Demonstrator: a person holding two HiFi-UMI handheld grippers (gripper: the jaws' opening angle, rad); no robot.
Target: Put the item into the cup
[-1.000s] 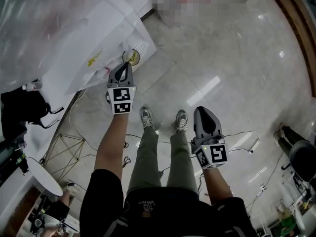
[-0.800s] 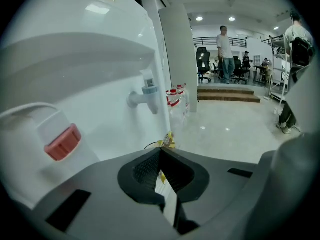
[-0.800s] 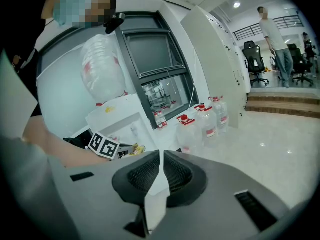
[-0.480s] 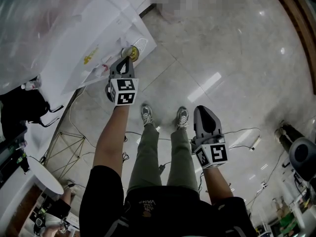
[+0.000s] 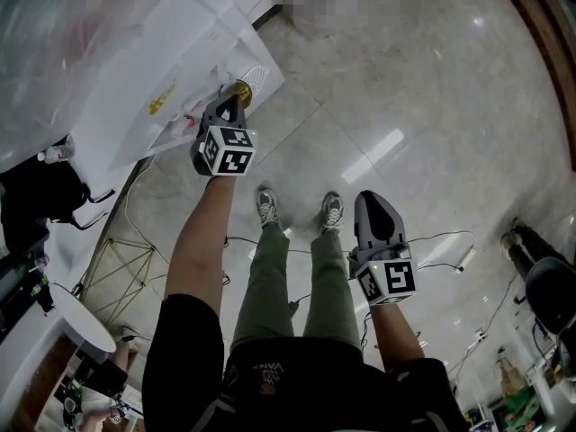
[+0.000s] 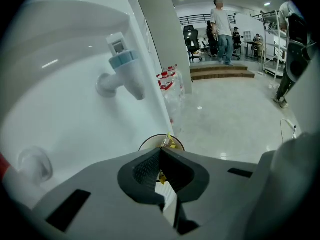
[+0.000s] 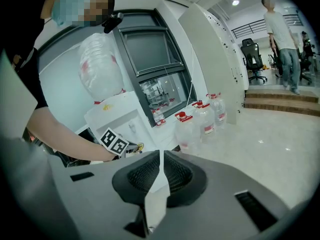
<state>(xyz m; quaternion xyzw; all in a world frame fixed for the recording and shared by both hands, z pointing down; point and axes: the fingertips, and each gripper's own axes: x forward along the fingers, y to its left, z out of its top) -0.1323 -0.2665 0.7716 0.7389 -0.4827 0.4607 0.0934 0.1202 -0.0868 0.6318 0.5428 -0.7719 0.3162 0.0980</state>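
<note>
The left tongs (image 6: pixel 160 156) are pinching a yellow sachet (image 6: pixel 170 142) at the mouth of the cup (image 6: pixel 146 144), mid-frame below the dispenser tap (image 6: pixel 122 76). If the sachet is let go off-centre, it is likely catching the rim and dropping outside. The right tongs (image 7: pixel 161 156) are hanging closed and empty.

Right gripper (image 7: pixel 161 154), jaws closed and empty, facing a white water dispenser (image 7: pixel 122 115) with red-capped water bottles (image 7: pixel 202 123) standing beside it.

The left tongs (image 6: pixel 160 150) cover most of the cup (image 6: pixel 150 141); only its rim shows above them. The yellow packet (image 6: pixel 170 143) over the cup is largely hidden between the jaws.
</note>
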